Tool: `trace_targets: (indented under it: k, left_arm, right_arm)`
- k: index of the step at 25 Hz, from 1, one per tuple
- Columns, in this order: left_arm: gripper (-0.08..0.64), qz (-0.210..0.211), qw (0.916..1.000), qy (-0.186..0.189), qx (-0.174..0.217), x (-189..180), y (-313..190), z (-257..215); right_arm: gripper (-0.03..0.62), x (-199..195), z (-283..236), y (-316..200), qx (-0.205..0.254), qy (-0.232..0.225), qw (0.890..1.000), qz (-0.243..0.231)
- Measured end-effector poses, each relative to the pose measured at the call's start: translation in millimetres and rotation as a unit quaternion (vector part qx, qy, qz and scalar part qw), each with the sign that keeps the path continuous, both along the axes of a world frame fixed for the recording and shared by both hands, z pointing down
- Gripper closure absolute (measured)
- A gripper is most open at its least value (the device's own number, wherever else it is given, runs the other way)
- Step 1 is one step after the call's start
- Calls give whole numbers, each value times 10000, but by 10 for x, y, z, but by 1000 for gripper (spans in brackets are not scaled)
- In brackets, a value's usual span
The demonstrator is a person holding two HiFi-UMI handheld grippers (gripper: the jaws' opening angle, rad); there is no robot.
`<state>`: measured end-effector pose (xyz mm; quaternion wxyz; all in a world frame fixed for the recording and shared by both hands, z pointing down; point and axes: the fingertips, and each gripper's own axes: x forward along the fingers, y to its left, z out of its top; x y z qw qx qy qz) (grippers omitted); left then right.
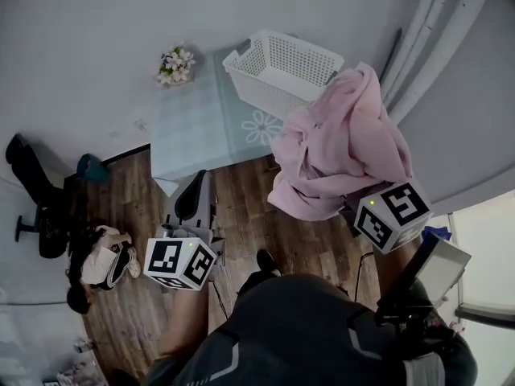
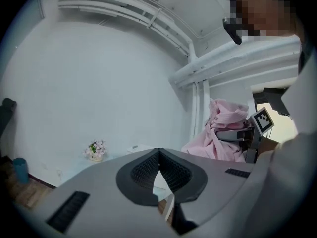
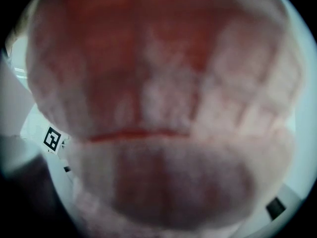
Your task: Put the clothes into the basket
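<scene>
A wooden floor (image 1: pixel 265 215) runs under a pale grey wall. Against the wall stands a light blue counter (image 1: pixel 193 127) with a white flower printed on its top. The person, in dark clothes (image 1: pixel 322 328), fills the bottom of the head view and holds one pair of tongs in each hand.

A pink garment (image 1: pixel 338 151), fluffy and bunched, hangs in the air at the right. It is outside the basket (image 1: pixel 273 87), just beside that basket's right corner (no view shows whether the two touch). The basket is white, with pierced walls, and sits on the far right end of the counter.

The right tongs (image 1: pixel 362 206) pinch the garment, and its folds drape over their front. Pink cloth fills the right gripper view almost edge to edge, so the jaws themselves are covered there.

The left tongs (image 1: pixel 193 195) reach out low over the floor, short of the counter's near edge and well apart from the garment. Their jaws are pressed together at the tips with nothing between them.

A small pot of pale flowers (image 1: pixel 175 64) stands at the counter's far left corner.
</scene>
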<state>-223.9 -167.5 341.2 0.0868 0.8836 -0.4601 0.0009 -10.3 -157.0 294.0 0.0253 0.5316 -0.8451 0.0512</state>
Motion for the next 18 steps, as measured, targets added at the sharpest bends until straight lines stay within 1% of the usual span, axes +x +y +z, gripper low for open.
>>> trace_targets:
  k: [5,9,11,15,18]
  left_arm:
    - [551,325,9992,237,-84,-126,-424,84]
    - [551,537,9974,475,-14,-159,-592,27]
    - [551,629,9964,564,4,-142,-664,10]
    - [551,741,9957,556,0,-28,-934,6]
    - [551,687,9966,461,64,13,-1089,-40]
  right_arm:
    - [250,-152,6,-276,-132,82,9991,386]
    - [250,-248,-97,-309,-165,174,9982,546]
    - [250,-258,-153,-348,-168,141,9979,608]
    - [250,-172,-207,-624,-150,36,9977,666]
    - [250,-98,-214,-843,-82,73,9980,623]
